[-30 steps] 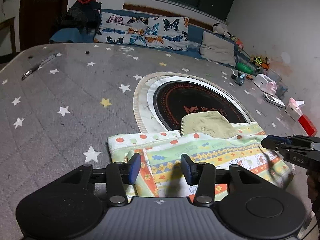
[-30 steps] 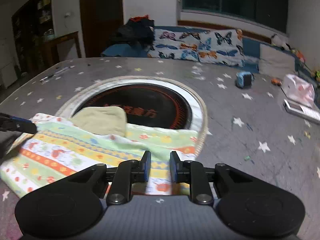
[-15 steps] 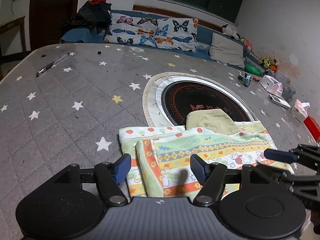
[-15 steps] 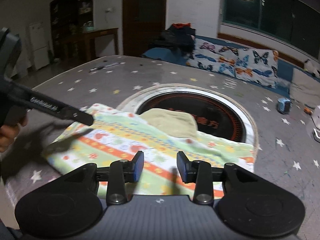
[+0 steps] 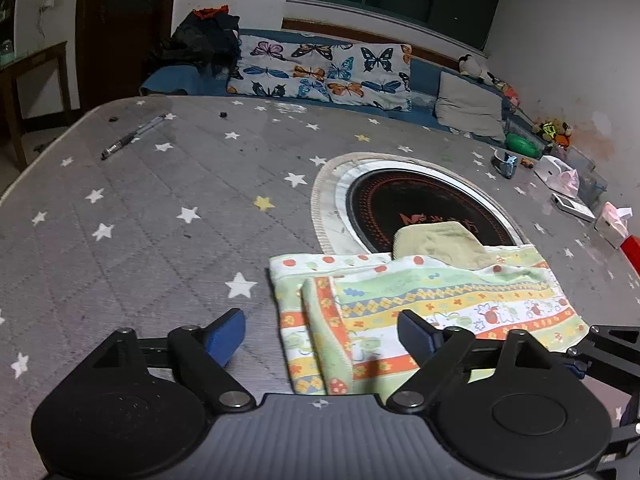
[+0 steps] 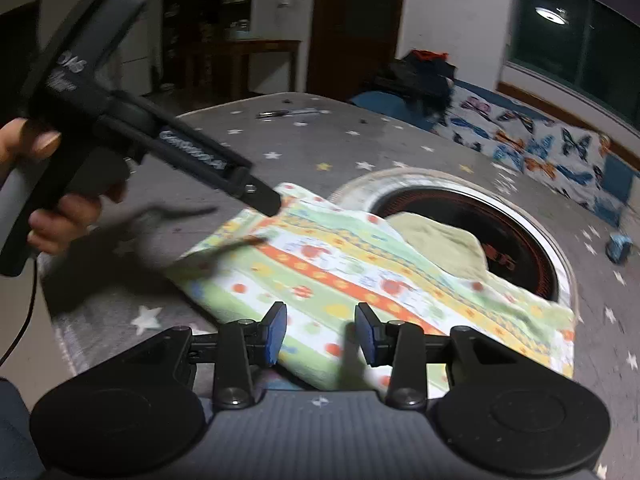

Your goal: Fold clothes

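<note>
The left tongs [image 5: 320, 334] are standing wide open, their blue-tipped fingers [image 5: 226, 336] spread apart and holding nothing. They are hovering over the near left end of a folded patterned cloth [image 5: 420, 304], with one finger over the bare gray surface and the other over the cloth's stripes. In the right wrist view a hand [image 6: 44, 184] is gripping the handle of these same tongs, whose dark tip is reaching over the far left corner of the cloth and casting a shadow on it.

The right tongs [image 6: 320, 332] are also open and empty, with a moderate gap between the blue pads [image 6: 276, 332]. They are sitting just above the near edge of the cloth; whether they are touching it cannot be told.

The cloth, banded in green, orange, yellow and white with small printed figures, is lying flat on a gray tablecloth with stars [image 5: 160, 220]. A narrow flap [image 5: 326, 340] is folded over near its left end. The far edge is overlapping the rim of a round black cooktop [image 5: 400, 204] set into the table. A beige piece of fabric [image 5: 440, 244] is lying partly on the cooktop, its near side tucked under the patterned cloth.

Farther out, a pen [image 5: 132, 136] is lying near the far left edge of the table. Beyond the table, butterfly-print cushions [image 5: 320, 72] are leaning along a blue bench, with a pile of dark clothes [image 5: 200, 40] at its left end.
</note>
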Demonstrator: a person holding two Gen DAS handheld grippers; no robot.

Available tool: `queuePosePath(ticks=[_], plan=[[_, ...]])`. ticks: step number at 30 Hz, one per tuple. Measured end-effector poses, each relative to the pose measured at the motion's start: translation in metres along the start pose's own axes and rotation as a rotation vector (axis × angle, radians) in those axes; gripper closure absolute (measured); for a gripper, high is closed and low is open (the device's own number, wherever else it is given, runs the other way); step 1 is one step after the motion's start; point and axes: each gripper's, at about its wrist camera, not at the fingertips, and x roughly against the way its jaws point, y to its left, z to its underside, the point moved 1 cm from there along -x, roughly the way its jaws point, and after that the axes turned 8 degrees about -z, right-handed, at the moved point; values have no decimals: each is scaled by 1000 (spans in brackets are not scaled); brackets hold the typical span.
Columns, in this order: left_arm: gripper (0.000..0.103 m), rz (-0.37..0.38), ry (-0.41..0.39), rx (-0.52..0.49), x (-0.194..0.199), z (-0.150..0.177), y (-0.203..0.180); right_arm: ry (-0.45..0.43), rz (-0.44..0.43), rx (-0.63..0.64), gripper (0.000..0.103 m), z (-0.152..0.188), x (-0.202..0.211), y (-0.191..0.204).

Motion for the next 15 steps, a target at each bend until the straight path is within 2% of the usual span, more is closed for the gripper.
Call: queuePosePath(ticks=[2,5,8,10,15], plan=[[7,-9,-3,2,1,0,2,3,-12,19,65,-3,-2,6],[1,-12,-3,20,3,0,6,11,-30,47,65,-7,-6,14],[0,-14,-3,38,5,-1,10,15,-46,76,64,-9,-7,22],[0,-8,2,57,5,0,13,15,-56,99,54,-10,-8,29],[0,13,12,115,7,2,20,24,-74,183,54,-13,-15,47]])
